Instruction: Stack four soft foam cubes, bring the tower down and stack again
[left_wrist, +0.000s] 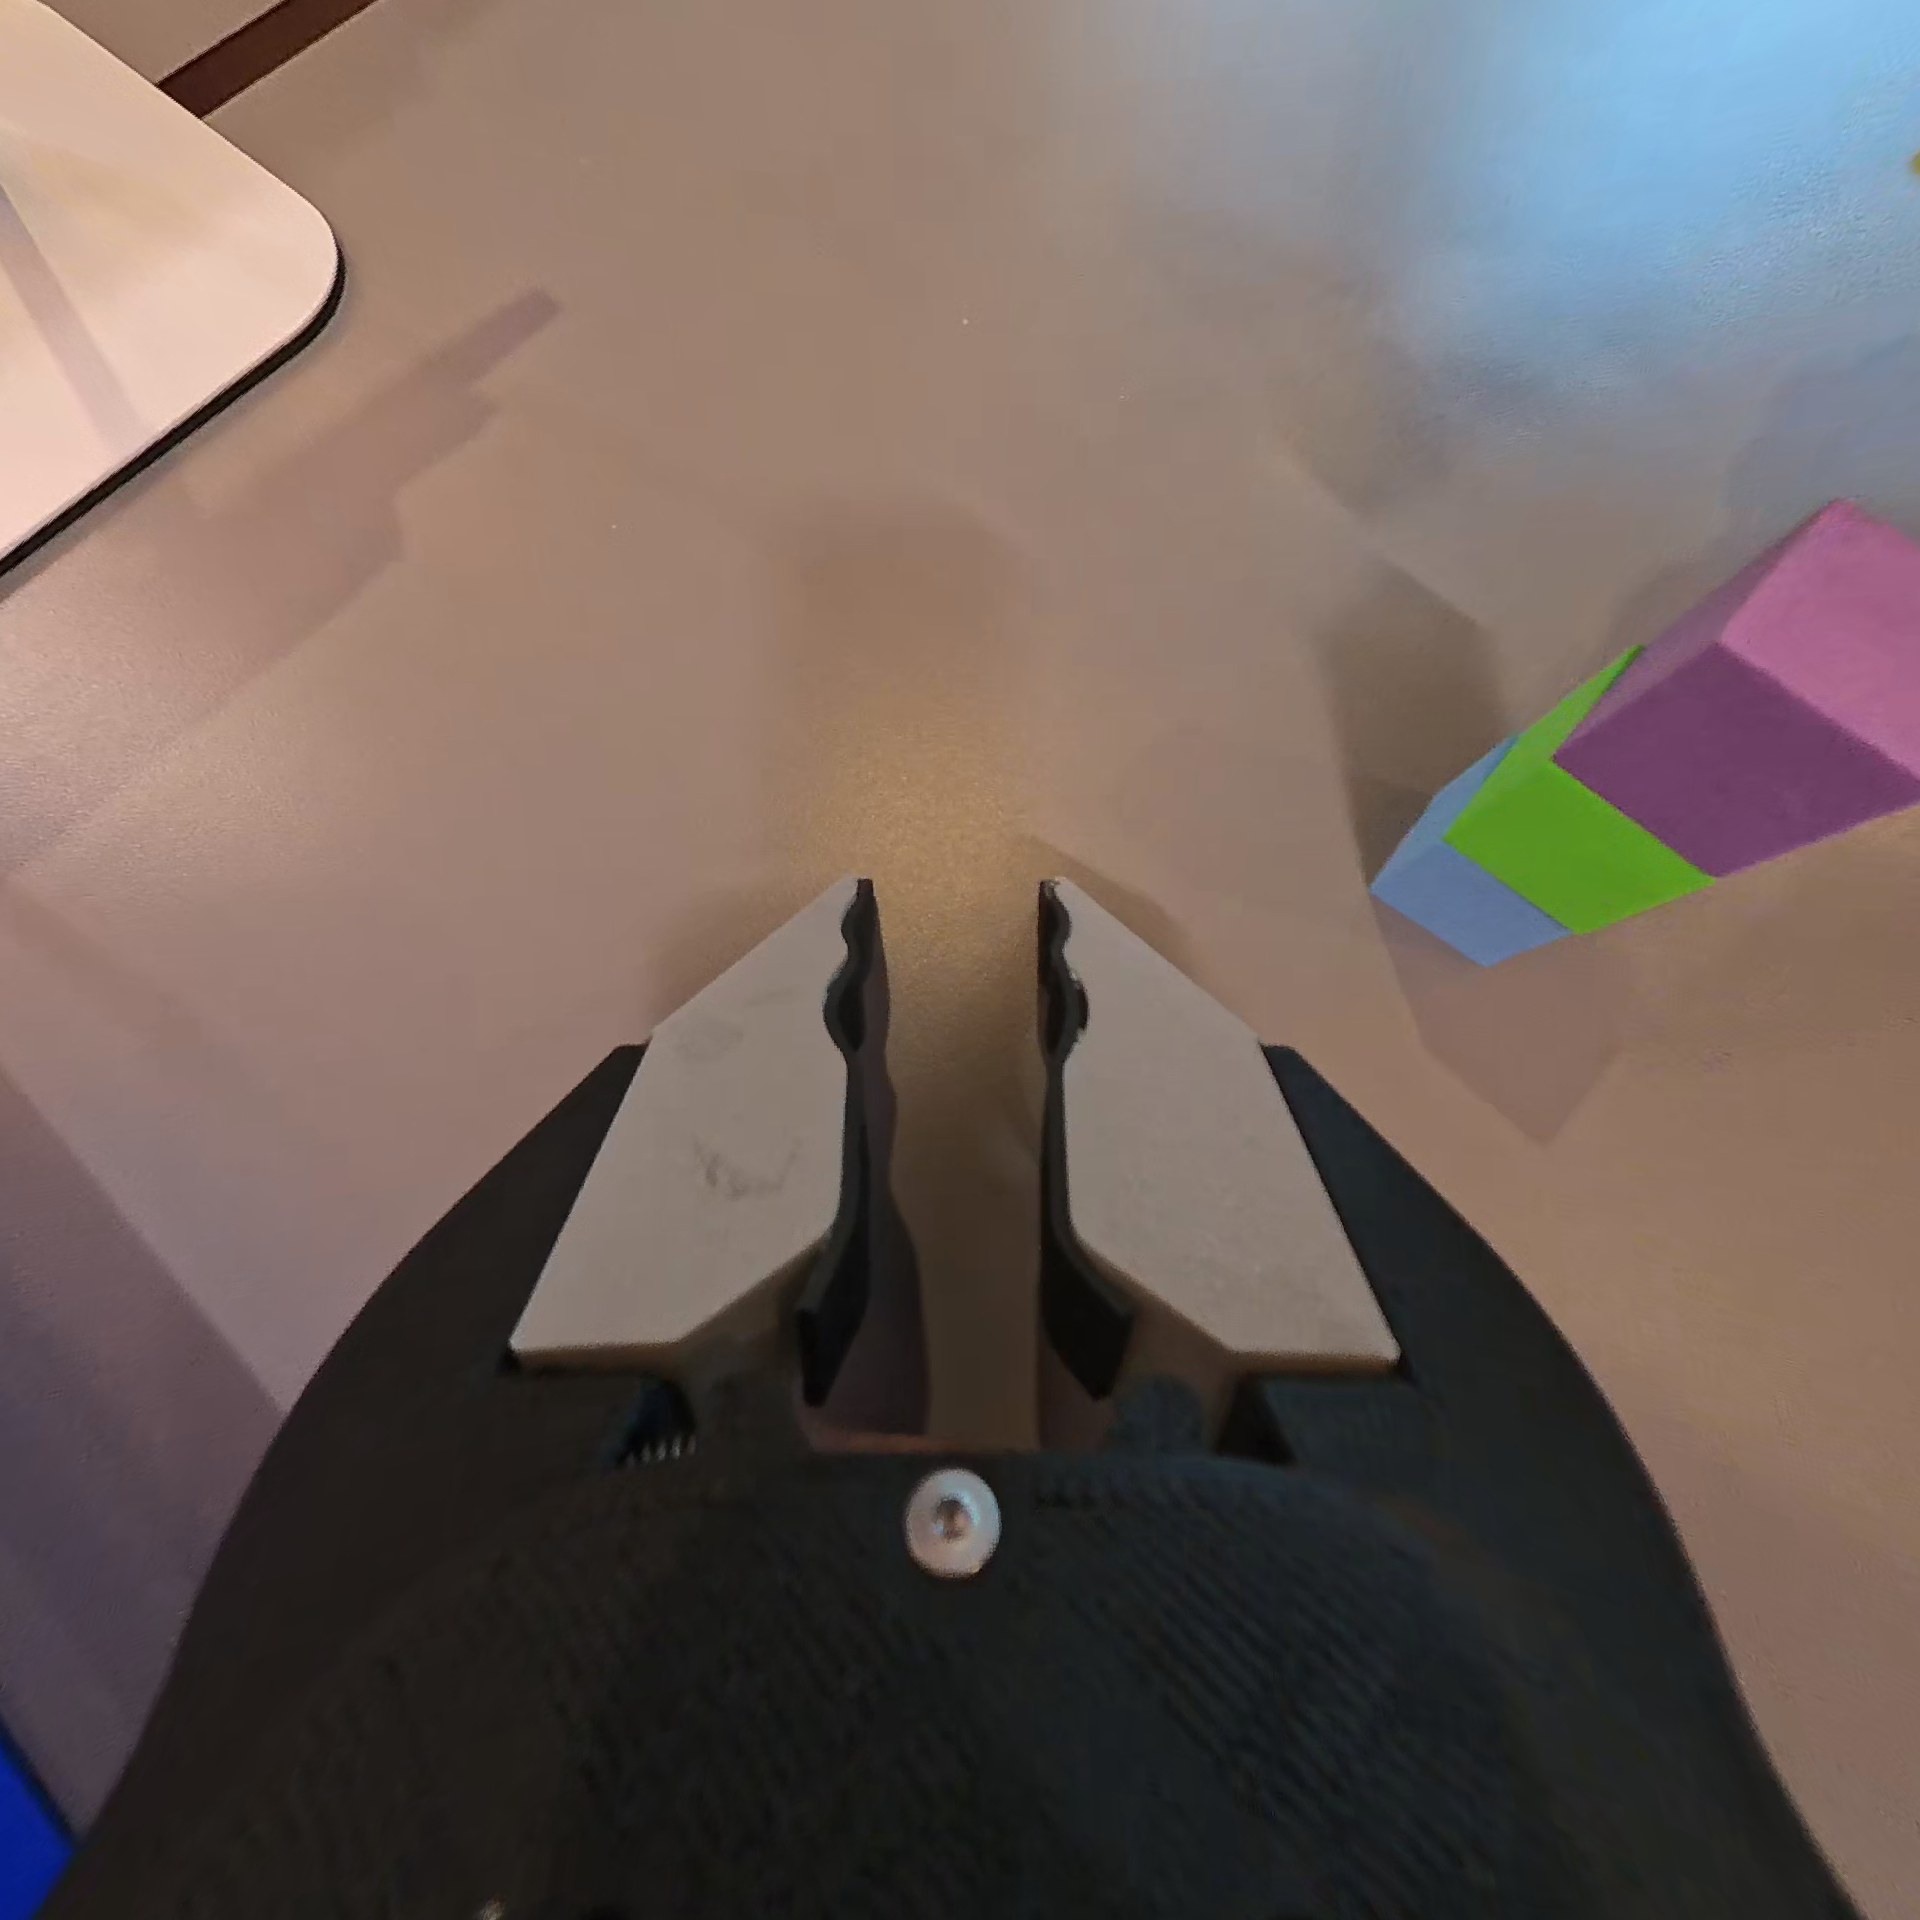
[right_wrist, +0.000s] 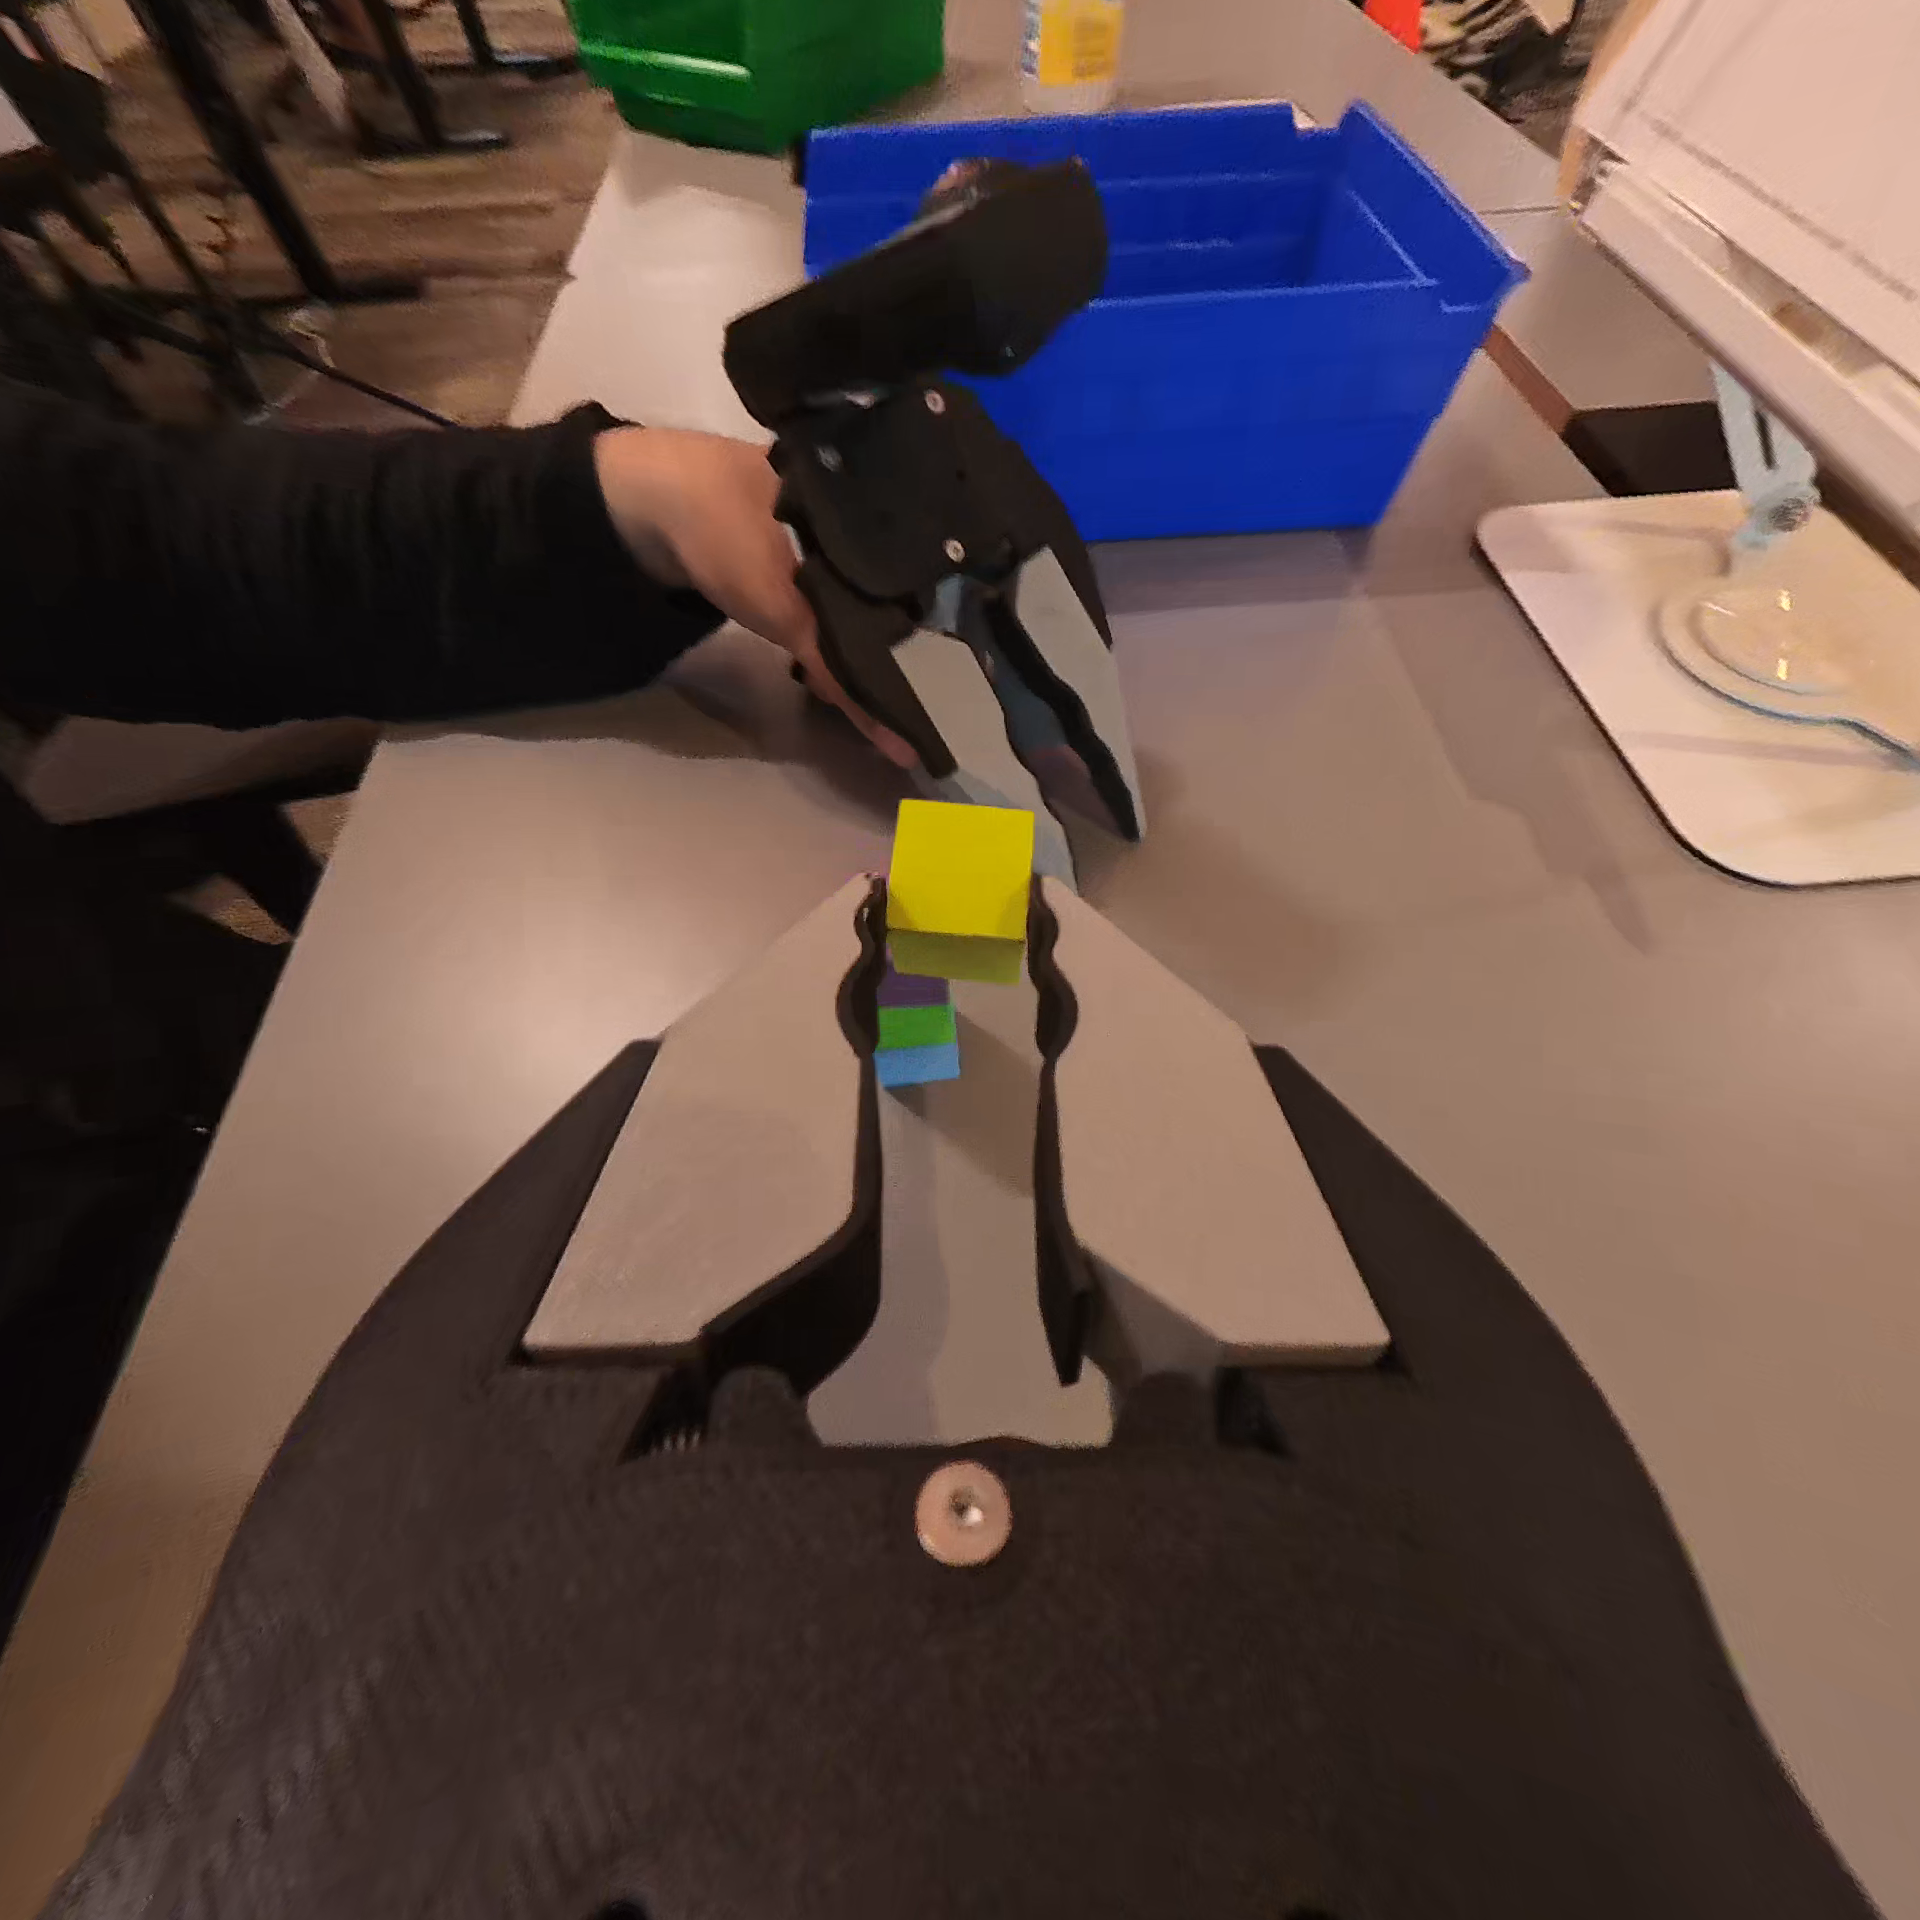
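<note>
My right gripper (right_wrist: 956, 891) is shut on a yellow foam cube (right_wrist: 961, 862), held at the fingertips just above a stack of a purple cube (right_wrist: 912, 987), a green cube (right_wrist: 914, 1027) and a blue cube (right_wrist: 916, 1066). The yellow cube sits slightly right of the stack; I cannot tell if it touches the purple one. My left gripper (left_wrist: 956, 894) is open and empty over bare table, with the stack to its right: purple (left_wrist: 1766, 727), green (left_wrist: 1558, 831), blue (left_wrist: 1465, 909). In the right wrist view the left gripper (right_wrist: 1034, 800) points down just behind the stack.
A blue bin (right_wrist: 1247, 416) stands at the back of the grey table (right_wrist: 1455, 1143). A white monitor stand base (right_wrist: 1662, 675) lies at the right, also in the left wrist view (left_wrist: 125, 291). A hand and black sleeve (right_wrist: 312, 561) reach in from the left. A green bin (right_wrist: 748, 62) sits farther back. The tips of one gripper are about 15 centimetres away from the tips of the other.
</note>
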